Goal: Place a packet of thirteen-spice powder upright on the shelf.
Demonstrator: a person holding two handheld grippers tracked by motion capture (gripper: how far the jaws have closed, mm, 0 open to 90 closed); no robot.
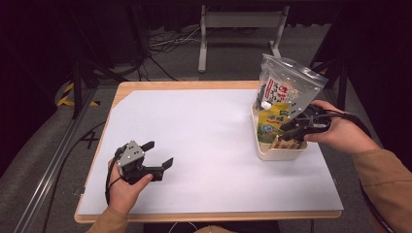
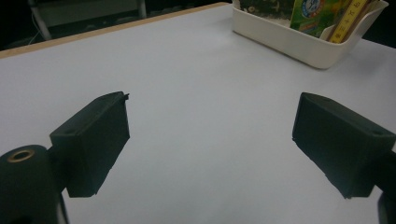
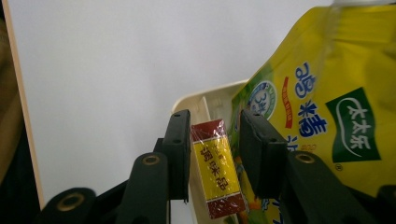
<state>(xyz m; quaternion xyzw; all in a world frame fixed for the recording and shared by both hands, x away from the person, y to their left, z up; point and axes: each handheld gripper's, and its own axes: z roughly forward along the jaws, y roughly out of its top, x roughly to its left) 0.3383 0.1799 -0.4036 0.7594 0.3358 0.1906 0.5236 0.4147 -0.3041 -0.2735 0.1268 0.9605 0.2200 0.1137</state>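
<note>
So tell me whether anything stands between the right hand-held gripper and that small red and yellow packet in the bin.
Nothing visible does. The right hand-held gripper already straddles the red and yellow packet in the white bin, jaws either side. The yellow pouch crowds the outer jaw, not the gap.

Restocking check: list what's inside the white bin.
White bin holds a clear pouch, yellow pouch and a red-yellow packet. Its bottom is covered.

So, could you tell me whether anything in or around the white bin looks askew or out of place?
Mostly tidy. The clear zip bag stands far above the white bin and leans, so it looks top-heavy. The right gripper straddles the red-and-yellow box, with a gap at one jaw. Nothing looks spilled or damaged.
</note>
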